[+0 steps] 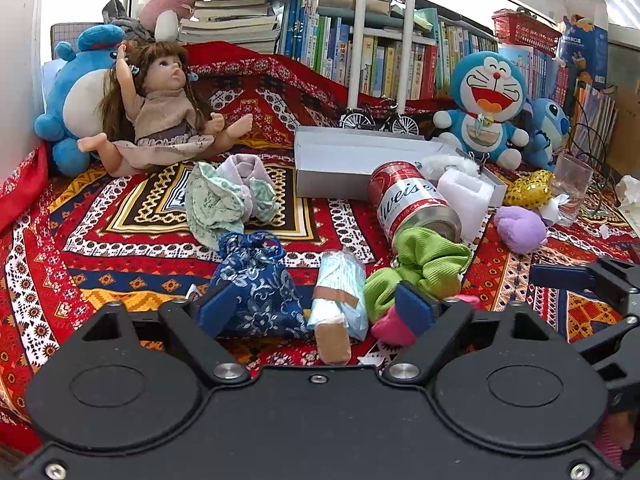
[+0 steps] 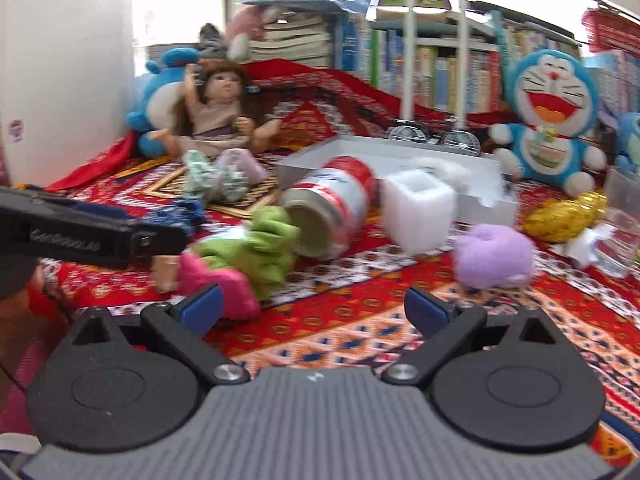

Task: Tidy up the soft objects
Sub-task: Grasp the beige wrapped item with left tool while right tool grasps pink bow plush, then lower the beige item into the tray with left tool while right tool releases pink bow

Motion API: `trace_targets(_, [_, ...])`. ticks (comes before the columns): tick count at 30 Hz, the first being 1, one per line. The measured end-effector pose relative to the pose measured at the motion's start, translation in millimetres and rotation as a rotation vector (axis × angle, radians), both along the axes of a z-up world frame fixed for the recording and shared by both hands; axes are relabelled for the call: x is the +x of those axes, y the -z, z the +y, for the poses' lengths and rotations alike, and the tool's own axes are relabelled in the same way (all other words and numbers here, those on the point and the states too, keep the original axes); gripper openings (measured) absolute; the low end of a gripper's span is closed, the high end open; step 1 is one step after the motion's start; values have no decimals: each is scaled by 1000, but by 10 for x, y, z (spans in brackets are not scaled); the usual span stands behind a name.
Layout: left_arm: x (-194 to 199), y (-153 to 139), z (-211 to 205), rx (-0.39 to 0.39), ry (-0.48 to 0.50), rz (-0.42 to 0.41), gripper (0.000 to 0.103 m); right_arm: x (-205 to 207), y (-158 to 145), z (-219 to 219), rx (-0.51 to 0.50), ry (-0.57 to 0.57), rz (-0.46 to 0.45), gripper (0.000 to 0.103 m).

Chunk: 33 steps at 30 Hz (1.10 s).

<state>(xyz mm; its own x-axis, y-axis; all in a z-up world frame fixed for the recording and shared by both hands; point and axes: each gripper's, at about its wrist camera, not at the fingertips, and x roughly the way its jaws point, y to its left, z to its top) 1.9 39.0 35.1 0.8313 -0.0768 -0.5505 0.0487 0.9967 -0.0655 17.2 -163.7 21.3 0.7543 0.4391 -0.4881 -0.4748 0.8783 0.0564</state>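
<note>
Between the left hand-held gripper (image 1: 316,304) pads, tissue pack (image 1: 340,292)

a blue floral drawstring pouch (image 1: 256,292) sits upright on the patterned cloth, just left of a wrapped tissue pack (image 1: 340,300). a crumpled green scrunchie (image 1: 424,268) lies against a pink one (image 1: 390,326). a purple plush (image 1: 520,229) rests well apart.

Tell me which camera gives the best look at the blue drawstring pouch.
The left wrist view. The blue drawstring pouch sits close and sharp there, beside the left finger of the hand-held gripper, floral pattern and cord clear. In the right wrist view only a blurred blue scrap of it shows behind the other hand-held gripper's black body.
</note>
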Motion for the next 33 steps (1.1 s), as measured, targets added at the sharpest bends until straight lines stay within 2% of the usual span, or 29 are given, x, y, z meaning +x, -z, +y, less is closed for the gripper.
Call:
trace_targets(2, [-12, -4, 48, -7, -1, 16, 72, -9, 4, 79, 2, -29, -2, 99])
trace_targets(4, [-40, 4, 98, -18, 0, 34, 61, 3, 13, 162, 6, -57, 9, 92])
trace_targets(6, [-71, 18, 137, -28, -3, 48, 52, 17, 30, 226, 15, -69, 25, 78])
trace_targets(7, [-85, 27, 150, -32, -6, 55, 48, 27, 38, 254, 20, -76, 34, 75])
trace_targets(9, [-106, 54, 154, -40, 0, 70, 44, 33, 50, 294, 31, -85, 47, 59])
trace_targets(16, [-95, 147, 39, -35, 39, 90, 41, 3, 40, 351, 41, -74, 28, 43])
trace_targets(18, [-67, 168, 2, -36, 44, 96, 37, -13, 15, 331, 41, -68, 24, 27])
trace_targets(27, [42, 252, -68, -35, 36, 113, 18, -58, -12, 210, 21, -5, 17, 27])
trace_targets(33, [54, 249, -74, -30, 32, 107, 18, -103, -44, 159, 11, 22, 4, 27])
